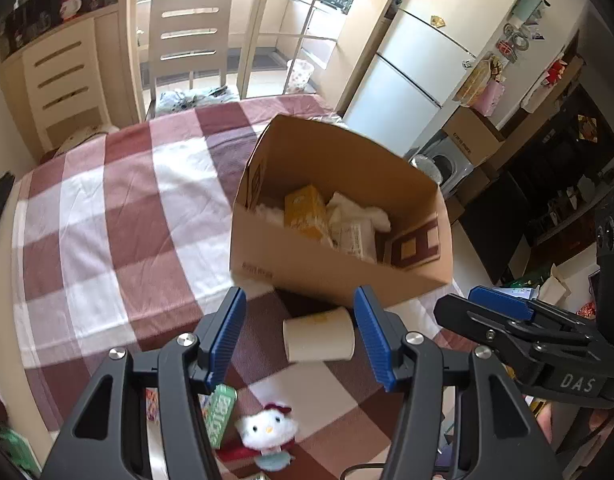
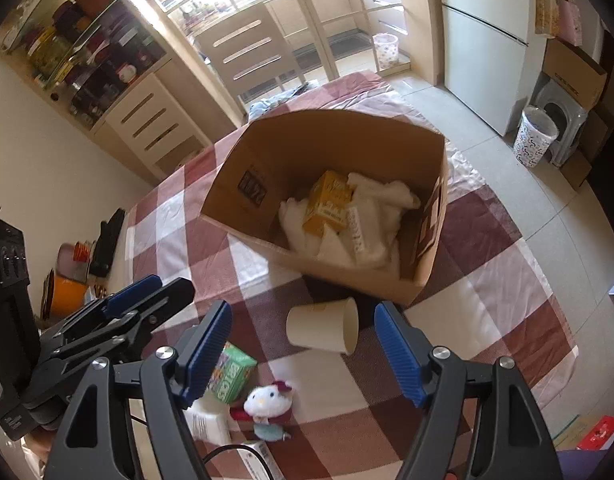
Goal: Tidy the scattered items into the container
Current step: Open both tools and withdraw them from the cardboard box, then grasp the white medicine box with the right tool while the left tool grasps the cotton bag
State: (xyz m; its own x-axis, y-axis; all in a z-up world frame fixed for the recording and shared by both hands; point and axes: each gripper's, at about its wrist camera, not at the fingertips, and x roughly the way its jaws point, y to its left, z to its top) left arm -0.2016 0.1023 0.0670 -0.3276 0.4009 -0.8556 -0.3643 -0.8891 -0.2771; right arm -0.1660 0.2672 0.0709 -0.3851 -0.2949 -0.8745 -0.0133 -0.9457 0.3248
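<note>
**Paper cup on its side below both grippers**

The paper cup [image 1: 319, 338] lies on the checked cloth [image 1: 107, 208] just before the cardboard box [image 1: 339, 276]; left gripper [image 1: 301, 338] and right gripper [image 2: 303, 346] hang above it, jaws apart, empty; only the right view shows the cup's open mouth; a fluffy white toy [image 2: 267, 400] lies nearer.

Bright window glare, fisheye-warped edges

A counter [image 1: 119, 216] covered with a red-and-white checked cloth carries an open cardboard box [image 1: 327, 276]. Just beside the box a paper cup [image 1: 319, 338] lies on its side. Nearer lie a green carton [image 2: 233, 374], a white plush kitten [image 2: 267, 402] and a white packet [image 2: 207, 424].
</note>
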